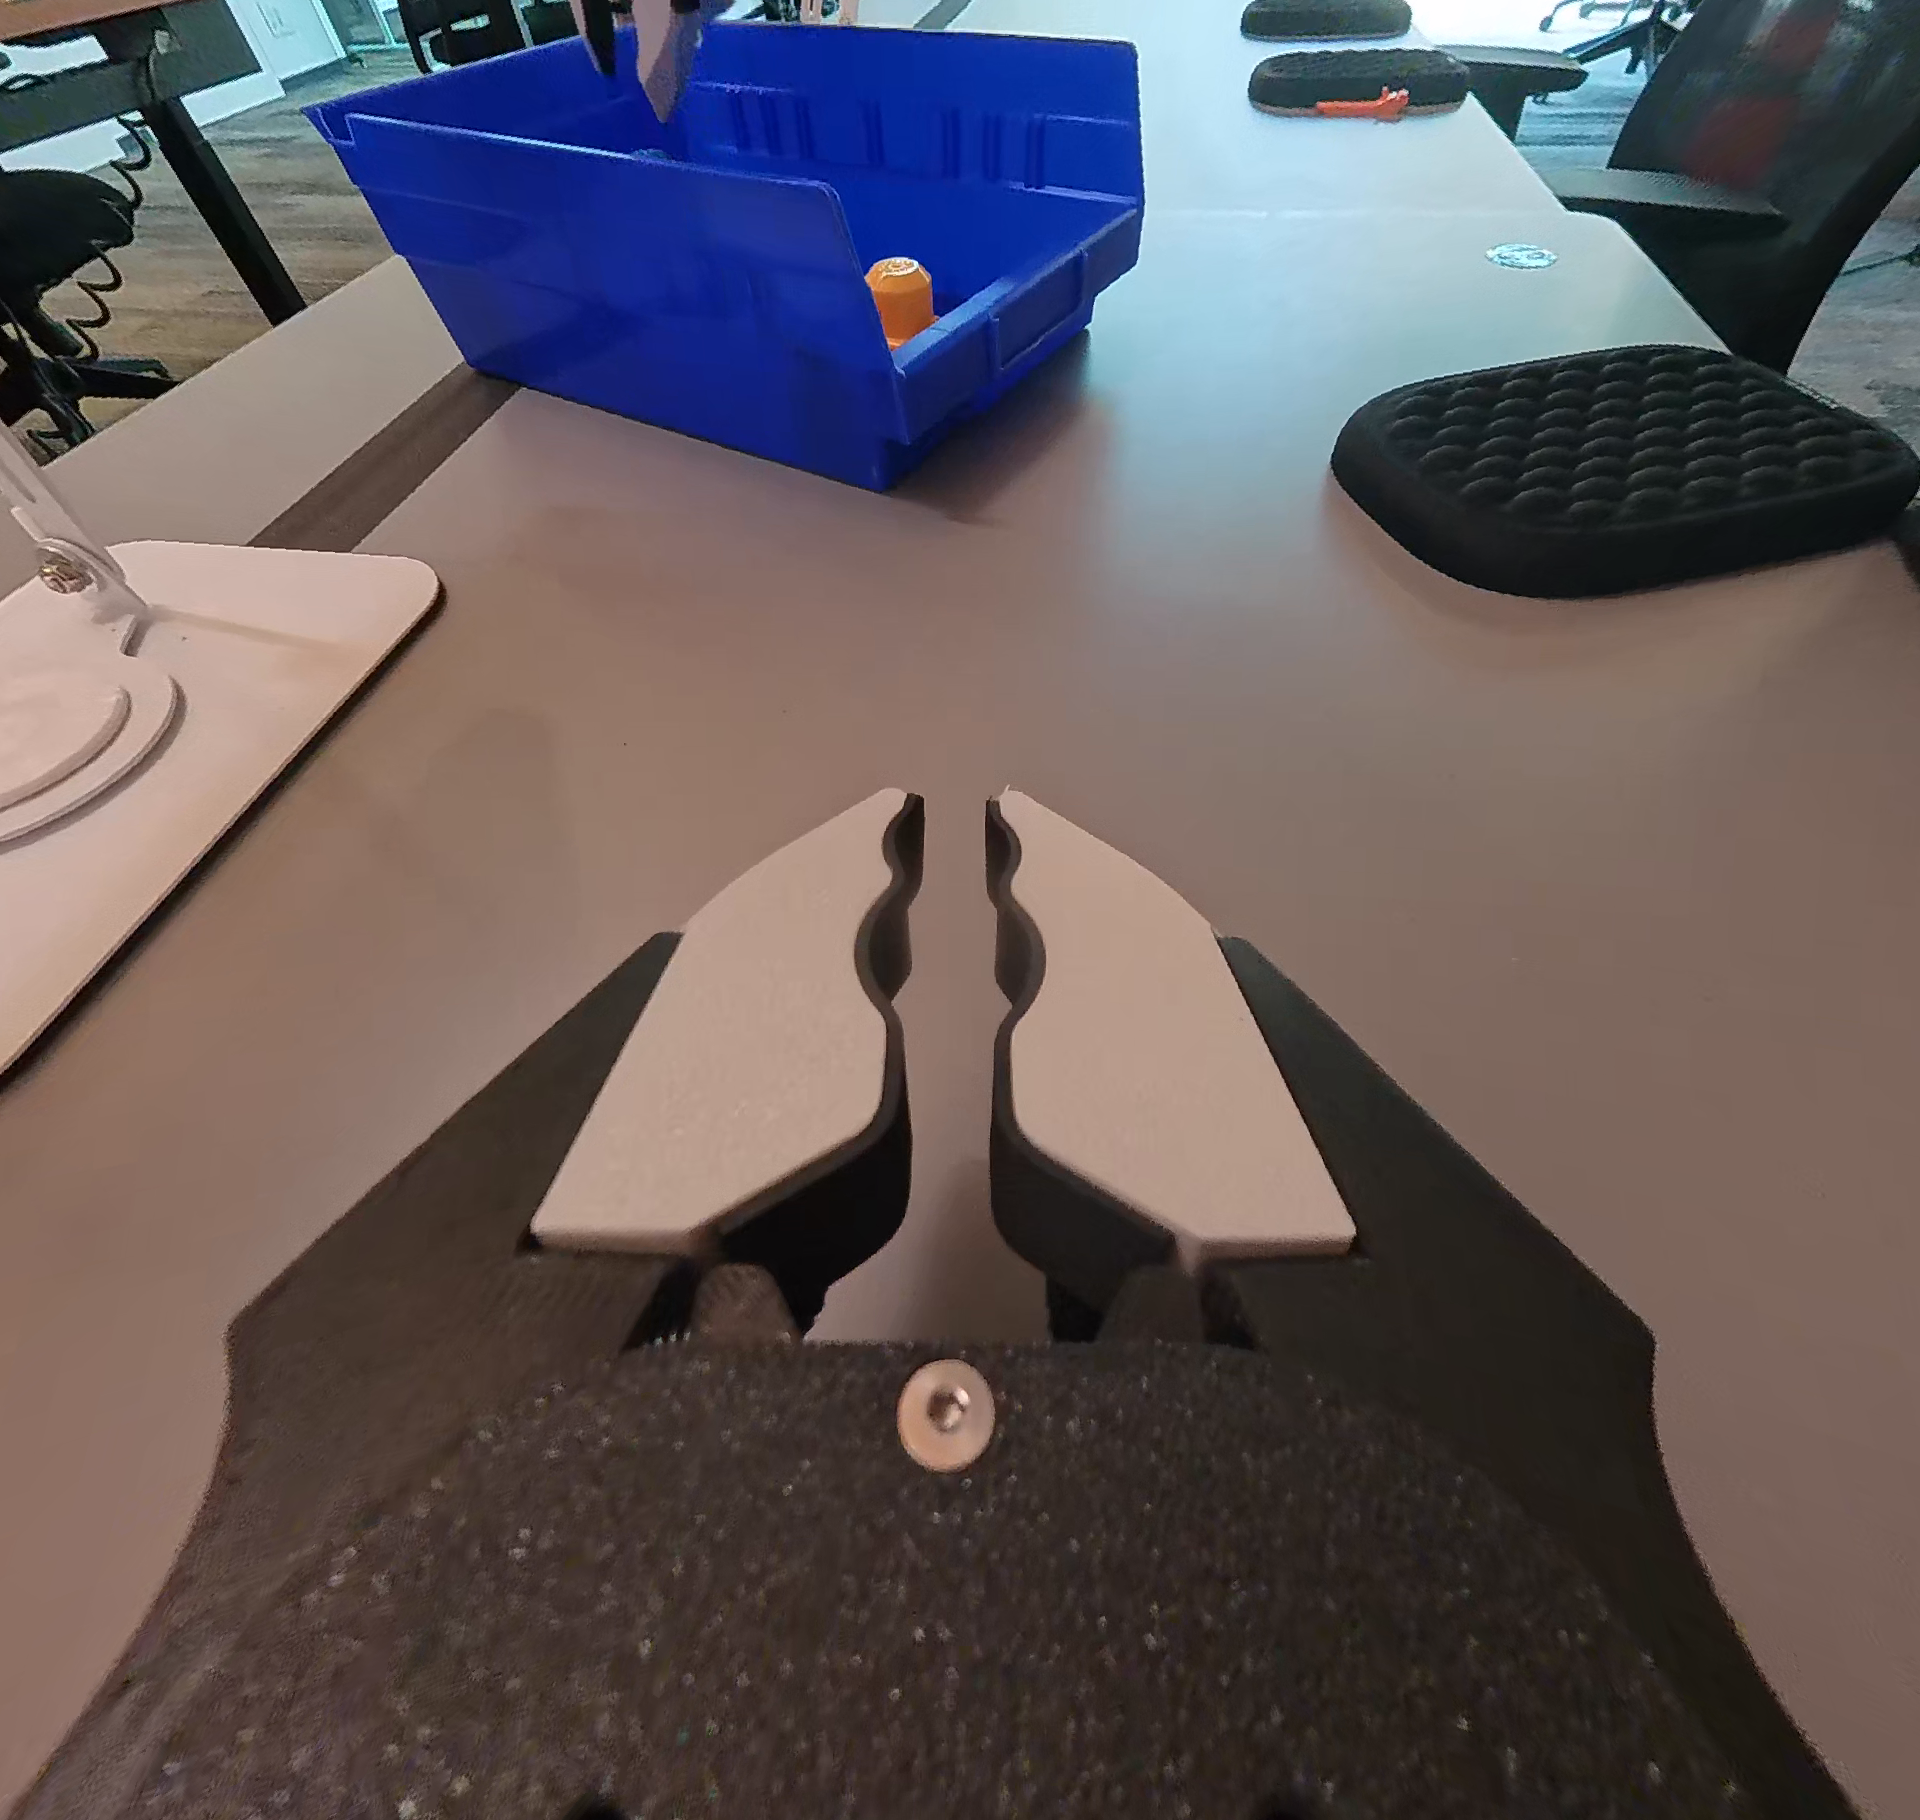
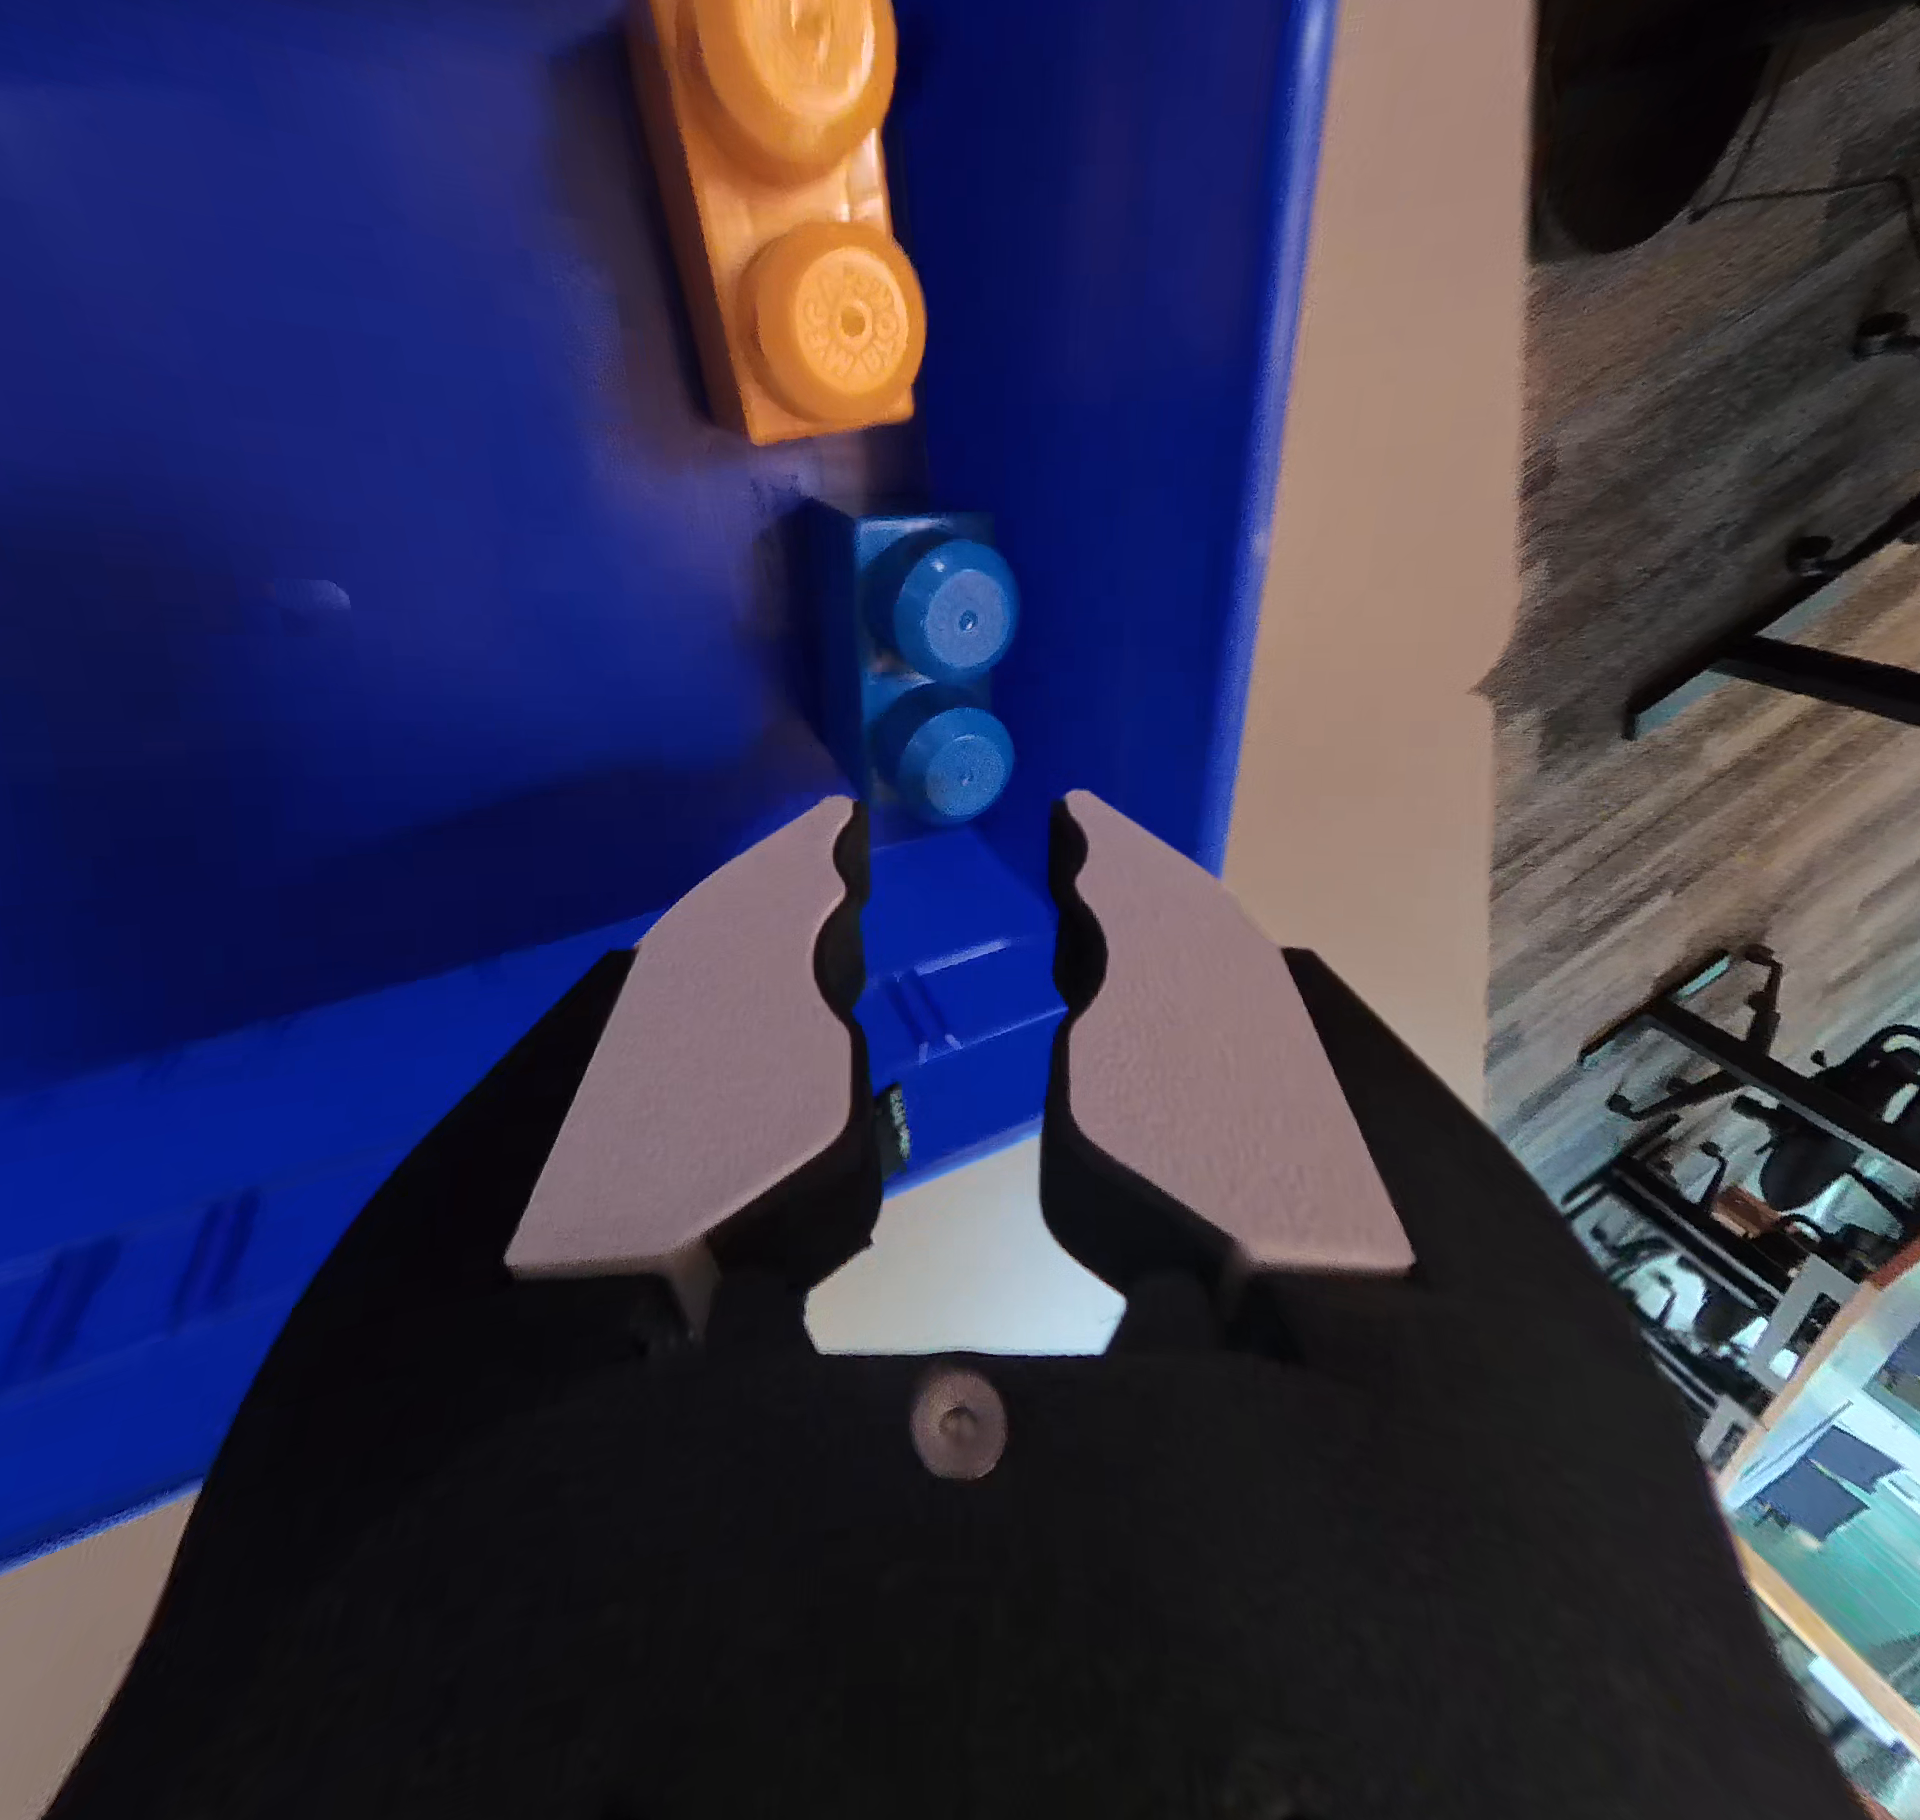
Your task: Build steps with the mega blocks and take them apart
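Grey table [image 1: 1143, 679]; bin's blue block [image 2: 940, 674] right-view only

Black grippers — grey fingers [image 1: 769, 1022], silver screw [image 1: 945, 1413].

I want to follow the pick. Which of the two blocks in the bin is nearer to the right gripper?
The blue two-stud block, just beyond the right gripper fingertips. The orange two-stud block lies farther along the blue bin.

Your tabletop [image 1: 1195, 731] is smooth and grey. A blue bin [image 1: 665, 316] rests on it toward the far left. At the left edge sits a white stand base [image 1: 208, 690]. A black textured pad [image 1: 1621, 471] lies at the right, with two more black pads [image 1: 1351, 77] farther back.
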`<state>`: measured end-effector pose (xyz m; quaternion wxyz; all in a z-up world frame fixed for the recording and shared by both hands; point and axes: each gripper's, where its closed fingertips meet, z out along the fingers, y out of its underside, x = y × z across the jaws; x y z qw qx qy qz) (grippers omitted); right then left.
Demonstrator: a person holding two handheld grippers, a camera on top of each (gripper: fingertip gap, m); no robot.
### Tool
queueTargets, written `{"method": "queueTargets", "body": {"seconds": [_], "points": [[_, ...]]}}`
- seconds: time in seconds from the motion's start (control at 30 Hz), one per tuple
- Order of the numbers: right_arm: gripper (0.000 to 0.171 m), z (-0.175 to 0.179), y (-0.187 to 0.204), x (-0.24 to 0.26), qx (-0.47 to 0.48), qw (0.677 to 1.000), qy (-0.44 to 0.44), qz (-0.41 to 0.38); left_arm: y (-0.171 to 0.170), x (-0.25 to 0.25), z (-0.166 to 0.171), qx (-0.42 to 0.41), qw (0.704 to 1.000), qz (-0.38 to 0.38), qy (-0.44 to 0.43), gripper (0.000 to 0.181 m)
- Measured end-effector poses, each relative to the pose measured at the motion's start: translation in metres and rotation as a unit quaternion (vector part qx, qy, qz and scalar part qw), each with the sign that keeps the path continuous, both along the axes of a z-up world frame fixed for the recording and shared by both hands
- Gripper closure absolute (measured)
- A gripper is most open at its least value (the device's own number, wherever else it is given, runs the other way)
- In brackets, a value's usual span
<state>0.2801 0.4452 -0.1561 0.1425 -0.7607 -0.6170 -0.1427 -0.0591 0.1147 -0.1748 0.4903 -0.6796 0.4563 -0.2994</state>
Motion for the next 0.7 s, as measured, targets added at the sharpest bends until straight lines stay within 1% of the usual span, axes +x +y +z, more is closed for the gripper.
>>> {"method": "queueTargets", "body": {"seconds": [0.17, 0.23, 0.3, 0.4, 0.5, 0.6, 0.7], "points": [[0.136, 0.047, -0.009, -0.054, 0.083, 0.992, 0.089, 0.024, 0.003, -0.002, 0.006, 0.012, 1.0, 0.011, -0.005, 0.172], [0.137, 0.07, -0.017, -0.082, 0.138, 0.981, 0.13, 0.037, 0.007, -0.006, 0.014, 0.025, 0.999, 0.029, -0.014, 0.178], [0.141, 0.095, -0.027, -0.108, 0.191, 0.964, 0.181, 0.03, 0.011, -0.011, 0.025, 0.044, 0.997, 0.049, -0.033, 0.181], [0.154, 0.127, -0.049, -0.143, 0.259, 0.927, 0.27, 0.004, 0.018, -0.019, 0.035, 0.062, 0.994, 0.078, -0.048, 0.181], [0.16, 0.148, -0.08, -0.18, 0.269, 0.879, 0.393, -0.033, 0.024, -0.026, 0.042, 0.082, 0.99, 0.103, -0.055, 0.181], [0.164, 0.156, -0.116, -0.214, 0.254, 0.829, 0.496, -0.056, 0.027, -0.032, 0.05, 0.102, 0.985, 0.126, -0.064, 0.181], [0.171, 0.147, -0.149, -0.245, 0.224, 0.791, 0.564, -0.076, 0.027, -0.036, 0.058, 0.113, 0.981, 0.137, -0.077, 0.181]]}}
